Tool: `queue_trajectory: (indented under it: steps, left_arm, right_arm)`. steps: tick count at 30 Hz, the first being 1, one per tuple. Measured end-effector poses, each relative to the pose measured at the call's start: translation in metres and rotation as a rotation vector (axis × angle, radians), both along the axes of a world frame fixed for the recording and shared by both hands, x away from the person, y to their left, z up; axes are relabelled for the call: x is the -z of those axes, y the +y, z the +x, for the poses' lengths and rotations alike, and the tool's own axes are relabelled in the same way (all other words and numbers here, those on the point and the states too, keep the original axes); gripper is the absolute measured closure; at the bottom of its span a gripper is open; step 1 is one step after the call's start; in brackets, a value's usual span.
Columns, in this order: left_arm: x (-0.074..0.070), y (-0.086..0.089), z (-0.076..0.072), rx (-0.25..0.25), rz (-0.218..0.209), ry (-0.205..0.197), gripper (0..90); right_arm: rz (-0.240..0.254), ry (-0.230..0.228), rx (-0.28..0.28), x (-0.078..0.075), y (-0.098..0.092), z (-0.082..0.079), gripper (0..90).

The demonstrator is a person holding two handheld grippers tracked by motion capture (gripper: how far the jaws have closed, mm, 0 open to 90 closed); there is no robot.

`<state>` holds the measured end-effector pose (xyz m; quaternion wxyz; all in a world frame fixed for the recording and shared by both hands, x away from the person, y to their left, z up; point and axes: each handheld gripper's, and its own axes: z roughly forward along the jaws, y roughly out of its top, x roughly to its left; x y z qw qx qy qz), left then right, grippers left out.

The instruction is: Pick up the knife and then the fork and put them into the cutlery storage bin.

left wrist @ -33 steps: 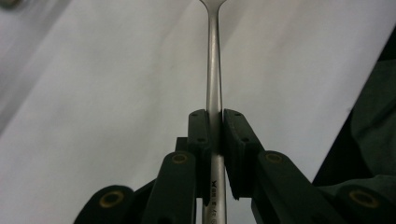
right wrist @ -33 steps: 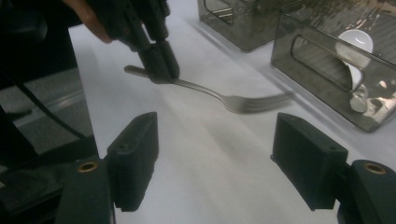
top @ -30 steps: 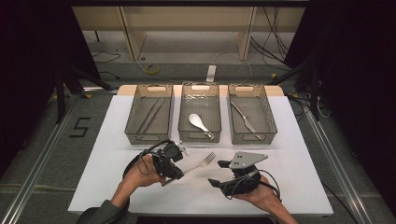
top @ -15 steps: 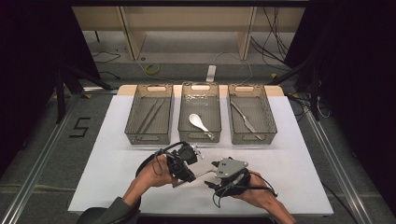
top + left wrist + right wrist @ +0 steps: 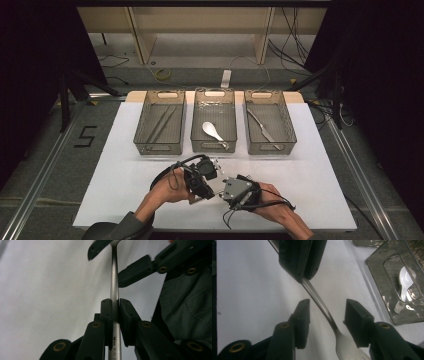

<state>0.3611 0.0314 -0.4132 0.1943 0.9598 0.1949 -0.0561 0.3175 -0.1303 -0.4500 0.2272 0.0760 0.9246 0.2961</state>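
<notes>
High view: the two hands met at the near edge of the white worktop point(image 5: 320, 165), the left tongs point(image 5: 206, 176) and the right tongs point(image 5: 226, 189) almost touching, with a fork point(image 5: 216, 164) between them, its tines just showing past the left tongs. Three wire baskets stood in a row well beyond the hands: the left basket point(image 5: 142, 125) held long thin pieces, the middle basket point(image 5: 196, 125) a white spoon point(image 5: 213, 131), the right basket point(image 5: 287, 125) a knife point(image 5: 262, 127).

Left gripper view: the left tongs point(image 5: 115, 307) were clamped on the fork handle point(image 5: 114, 280), pads pressed against it from both sides. Higher up, the right tongs' jaws stood either side of the same handle, apart from it.

Right gripper view: the right tongs point(image 5: 325, 315) straddled the fork's neck point(image 5: 322, 306) with a gap at each pad; they had just been closing, with the fork between them but not yet pinched. The left tongs point(image 5: 300, 262) held the handle above.

Progress: judged a handover midway. The fork was lifted and offered; the right tongs' grip, the left tongs' release and the carry to a basket all remained.
</notes>
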Motion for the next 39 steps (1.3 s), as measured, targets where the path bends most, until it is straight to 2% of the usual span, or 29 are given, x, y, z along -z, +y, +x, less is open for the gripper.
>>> queue_trajectory:
  steps: [1, 2, 5, 9, 12, 13, 14, 15, 20, 21, 25, 27, 29, 32, 33, 36, 38, 39]
  left_arm:
    - [0.0, 0.0, 0.0, 0.008, 0.002, 0.001, 81.5]
    - [0.0, -0.001, 0.0, 0.01, 0.007, 0.001, 81.5]
    - [0.001, 0.0, 0.0, 0.011, 0.005, 0.004, 81.4]
    - [0.001, 0.001, 0.002, 0.025, 0.007, 0.008, 81.3]
    - [0.003, 0.001, 0.003, 0.032, -0.002, 0.002, 81.1]
    - [0.002, 0.002, 0.003, 0.029, -0.008, -0.003, 81.1]
    - [0.001, 0.003, 0.004, 0.028, -0.012, -0.009, 82.0]
    - [-0.002, 0.004, 0.004, 0.028, -0.013, -0.013, 82.9]
    - [-0.006, 0.01, 0.006, 0.004, -0.051, -0.014, 79.1]
    - [-0.007, 0.012, 0.007, 0.0, -0.042, -0.028, 75.4]
    - [-0.013, 0.025, 0.009, -0.055, -0.081, -0.103, 54.2]
    - [-0.016, 0.032, 0.01, -0.082, -0.115, -0.144, 45.1]
    - [-0.02, 0.039, 0.011, -0.143, -0.171, -0.159, 38.2]
    - [-0.025, 0.047, 0.011, -0.179, -0.208, -0.197, 31.5]
    - [-0.026, 0.049, 0.012, -0.187, -0.219, -0.195, 29.8]
    - [-0.025, 0.056, 0.014, -0.219, -0.241, -0.224, 28.2]
    - [-0.022, 0.063, 0.015, -0.256, -0.282, -0.23, 25.8]
    - [-0.021, 0.067, 0.015, -0.272, -0.304, -0.231, 25.3]
  right_arm:
    - [-0.026, -0.005, -0.014, 0.0, 0.0, 0.0, 59.2]
    - [-0.046, -0.031, -0.031, 0.0, 0.0, 0.001, 61.4]
    - [-0.061, -0.035, -0.04, 0.001, 0.001, 0.0, 68.4]
    - [-0.089, -0.069, -0.051, 0.004, 0.003, -0.003, 77.2]
    - [-0.131, -0.094, -0.073, 0.008, 0.005, -0.007, 81.9]
    - [-0.157, -0.111, -0.096, 0.008, 0.005, -0.006, 83.9]
    - [-0.17, -0.108, -0.1, 0.009, 0.005, -0.006, 86.3]
    - [-0.164, -0.092, -0.104, 0.009, 0.005, -0.007, 87.3]
    - [-0.136, -0.085, -0.103, 0.005, 0.004, -0.007, 88.3]
    - [-0.134, -0.082, -0.096, 0.005, 0.004, -0.006, 88.2]
    - [-0.149, -0.071, -0.08, 0.006, 0.001, -0.005, 88.3]
    - [-0.139, -0.067, -0.06, 0.005, -0.002, -0.003, 88.3]
    - [-0.134, -0.057, -0.036, 0.004, -0.006, 0.0, 88.3]
    - [-0.122, -0.046, -0.001, 0.002, -0.014, 0.006, 88.3]
    - [-0.117, -0.042, 0.011, 0.001, -0.017, 0.008, 88.3]
    - [-0.11, -0.032, 0.049, -0.001, -0.023, 0.012, 88.3]
    - [-0.081, -0.017, 0.088, -0.001, -0.027, 0.015, 88.2]
    - [-0.084, -0.003, 0.102, -0.003, -0.029, 0.017, 88.2]
